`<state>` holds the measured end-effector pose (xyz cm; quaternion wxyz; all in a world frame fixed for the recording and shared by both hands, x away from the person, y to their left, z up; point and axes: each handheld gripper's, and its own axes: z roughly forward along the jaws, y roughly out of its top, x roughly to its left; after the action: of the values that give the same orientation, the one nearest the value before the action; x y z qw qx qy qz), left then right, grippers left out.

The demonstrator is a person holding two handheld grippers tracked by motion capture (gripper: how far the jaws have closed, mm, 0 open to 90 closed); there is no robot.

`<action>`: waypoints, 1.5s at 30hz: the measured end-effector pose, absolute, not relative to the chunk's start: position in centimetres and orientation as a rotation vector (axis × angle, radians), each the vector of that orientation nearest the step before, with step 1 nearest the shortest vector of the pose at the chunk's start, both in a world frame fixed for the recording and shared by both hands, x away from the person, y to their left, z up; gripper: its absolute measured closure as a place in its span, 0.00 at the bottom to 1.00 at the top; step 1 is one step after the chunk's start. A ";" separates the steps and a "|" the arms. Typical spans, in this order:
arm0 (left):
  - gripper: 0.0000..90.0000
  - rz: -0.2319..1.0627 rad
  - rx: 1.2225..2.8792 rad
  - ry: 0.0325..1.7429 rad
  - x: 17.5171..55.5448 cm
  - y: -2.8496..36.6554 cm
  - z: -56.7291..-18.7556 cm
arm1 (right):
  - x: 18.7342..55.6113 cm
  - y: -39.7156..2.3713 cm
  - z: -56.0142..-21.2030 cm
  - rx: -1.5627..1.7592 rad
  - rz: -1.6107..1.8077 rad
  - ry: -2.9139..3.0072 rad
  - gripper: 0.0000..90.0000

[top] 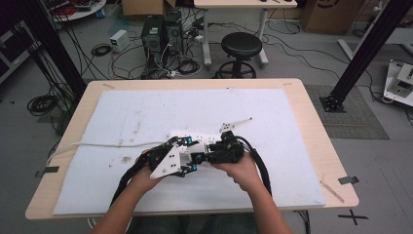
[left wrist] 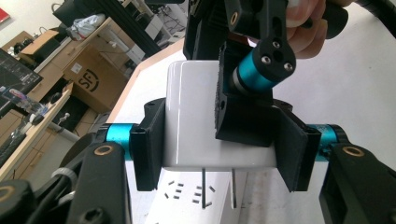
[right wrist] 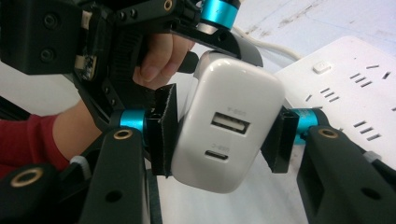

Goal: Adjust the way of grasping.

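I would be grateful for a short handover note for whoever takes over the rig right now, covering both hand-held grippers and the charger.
Left hand-held gripper: shut on the white charger, one pad on each side, prongs pointing down.
Right hand-held gripper: its pads sit on the same charger at the end with the two ports; both hand-held grippers hold it together.
Things: the white power strip lies on the white mat, just under the charger; its cable trails off to the left.
Done: charger lifted and held over the sockets.
Left: the prongs are not yet in a socket; probably line them up and press down.
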<state>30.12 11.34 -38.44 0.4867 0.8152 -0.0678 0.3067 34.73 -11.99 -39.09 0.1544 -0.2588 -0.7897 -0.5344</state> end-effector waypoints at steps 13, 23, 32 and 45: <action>0.44 0.737 1.989 -0.137 30.4 11.3 -38.6 | 34.7 -11.8 -39.1 -0.768 -1.516 -2.274 0.70; 0.25 0.713 1.967 -0.061 30.6 12.2 -38.0 | 34.7 -12.6 -38.3 -0.802 -1.549 -2.312 0.70; 0.22 0.697 1.953 -0.003 30.8 13.1 -37.3 | 34.6 -13.1 -37.4 -0.792 -1.579 -2.337 0.70; 0.18 0.678 2.064 0.238 31.8 17.3 -35.7 | 35.1 -14.0 -35.8 -0.786 -1.563 -2.406 0.70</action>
<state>31.81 17.26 -35.71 0.4601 0.8385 0.0966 0.2754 35.13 -13.98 -35.79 0.0833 -0.2632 -0.8061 -0.5235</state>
